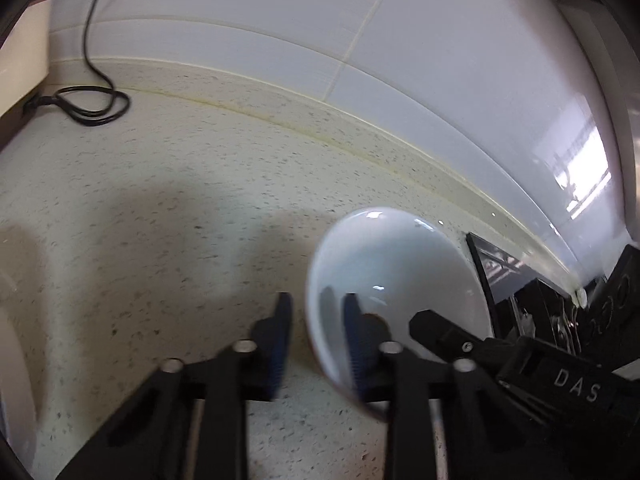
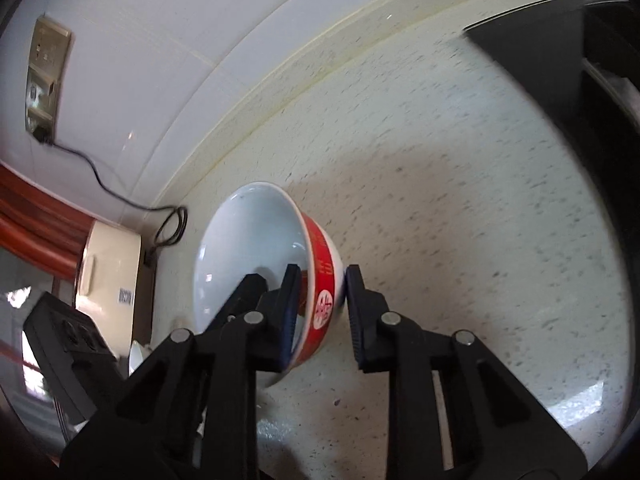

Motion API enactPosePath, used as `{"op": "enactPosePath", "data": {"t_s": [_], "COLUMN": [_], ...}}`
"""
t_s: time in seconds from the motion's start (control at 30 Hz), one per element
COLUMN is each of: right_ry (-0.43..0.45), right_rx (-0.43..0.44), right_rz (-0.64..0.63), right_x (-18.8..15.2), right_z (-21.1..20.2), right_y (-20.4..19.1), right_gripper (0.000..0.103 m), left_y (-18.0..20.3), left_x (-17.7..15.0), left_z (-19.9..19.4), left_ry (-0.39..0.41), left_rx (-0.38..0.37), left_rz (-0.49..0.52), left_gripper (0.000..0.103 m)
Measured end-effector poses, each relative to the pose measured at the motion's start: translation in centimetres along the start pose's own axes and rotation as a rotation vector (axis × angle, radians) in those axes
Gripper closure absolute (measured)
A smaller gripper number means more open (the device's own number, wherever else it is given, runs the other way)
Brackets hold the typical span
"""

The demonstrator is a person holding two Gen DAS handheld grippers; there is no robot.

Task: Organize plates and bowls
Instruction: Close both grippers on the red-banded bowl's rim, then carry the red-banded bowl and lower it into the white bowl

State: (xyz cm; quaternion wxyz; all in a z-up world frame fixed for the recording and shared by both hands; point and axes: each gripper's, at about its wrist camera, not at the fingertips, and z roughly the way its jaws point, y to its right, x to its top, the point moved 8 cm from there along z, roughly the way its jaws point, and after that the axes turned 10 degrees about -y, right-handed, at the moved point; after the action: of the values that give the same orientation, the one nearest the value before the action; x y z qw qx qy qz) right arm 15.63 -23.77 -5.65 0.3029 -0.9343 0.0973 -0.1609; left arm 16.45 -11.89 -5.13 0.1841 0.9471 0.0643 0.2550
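A bowl (image 1: 400, 272), white inside and red with white marks outside (image 2: 324, 276), hangs tilted above the speckled counter (image 1: 160, 200). My left gripper (image 1: 316, 320) is shut on its rim at the left, one blue pad inside and one outside. My right gripper (image 2: 320, 284) is shut on the wall at the opposite side, its left finger inside the bowl and its right finger against the red band. In each wrist view the other gripper shows: the right one (image 1: 480, 344), the left one (image 2: 68, 344).
A black cable (image 1: 92, 108) lies coiled by a cream appliance (image 2: 108, 272) at the back left, under a wall socket (image 2: 44, 72). A black cooktop (image 2: 560, 60) sits to the right. Something white and rounded (image 1: 12, 380) lies at the left edge.
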Motion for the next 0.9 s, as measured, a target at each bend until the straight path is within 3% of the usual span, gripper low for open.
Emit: {"op": "enactPosePath", "data": {"t_s": [0.43,0.9], "right_ry": [0.038,0.026], "right_rx": [0.106,0.222], "right_rz": [-0.058,-0.200], "right_x": [-0.1,-3.0], "right_z": [-1.4,-0.9], "right_y": [-2.8,-8.4], "right_gripper": [0.083,0.083], "left_y": [0.3,-3.8], "left_x": [0.8,0.0], "left_z": [-4.0,-10.9], "left_ry": [0.145,0.313], "left_rx": [0.023,0.058], "left_rz": [0.022,-0.041], "left_gripper": [0.085,0.085]}}
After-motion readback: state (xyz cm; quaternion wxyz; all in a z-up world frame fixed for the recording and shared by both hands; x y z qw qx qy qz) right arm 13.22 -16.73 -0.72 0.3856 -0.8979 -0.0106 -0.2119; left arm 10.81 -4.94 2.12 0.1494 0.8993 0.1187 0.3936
